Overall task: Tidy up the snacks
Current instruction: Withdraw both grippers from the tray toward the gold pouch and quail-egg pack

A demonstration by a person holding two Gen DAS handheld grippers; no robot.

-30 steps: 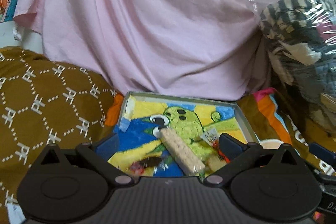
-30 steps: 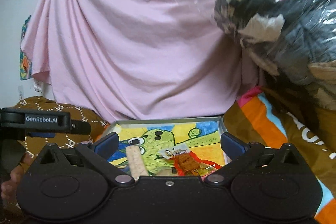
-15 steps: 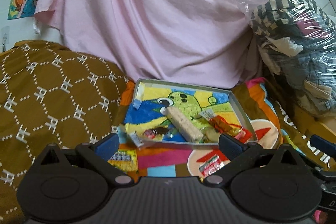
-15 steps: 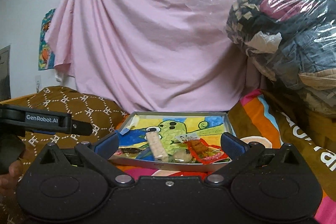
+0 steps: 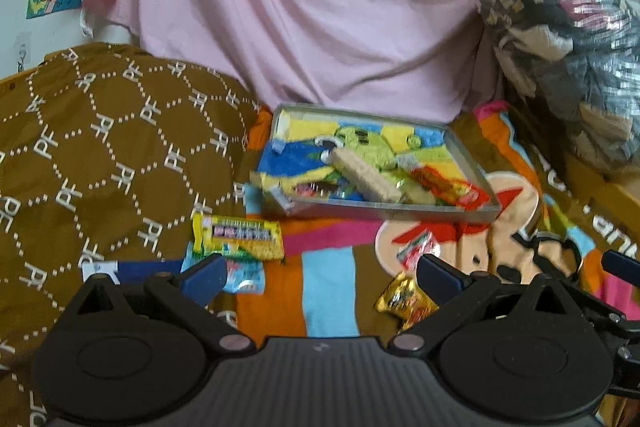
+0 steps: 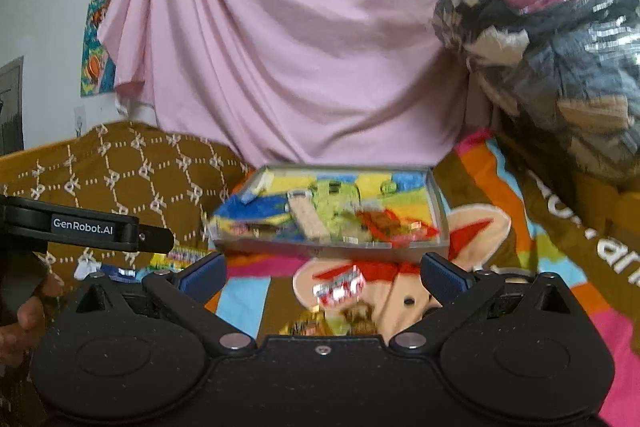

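Note:
A shallow grey tray with a cartoon print inside lies on a colourful blanket and holds a long wafer pack, a red packet and other snacks. In front of it lie a yellow packet, a light blue packet, a small red-white packet and a gold packet. My left gripper is open and empty, well short of the tray. My right gripper is open and empty above the red-white packet.
A brown patterned cushion rises at the left. Pink cloth hangs behind the tray. A plastic-wrapped bundle of clothes fills the right. The other gripper and a hand show at the left of the right wrist view.
Both grippers have pulled back and up from the tray, bringing the loose packets on the blanket in front of it into view. Their jaws stay open.

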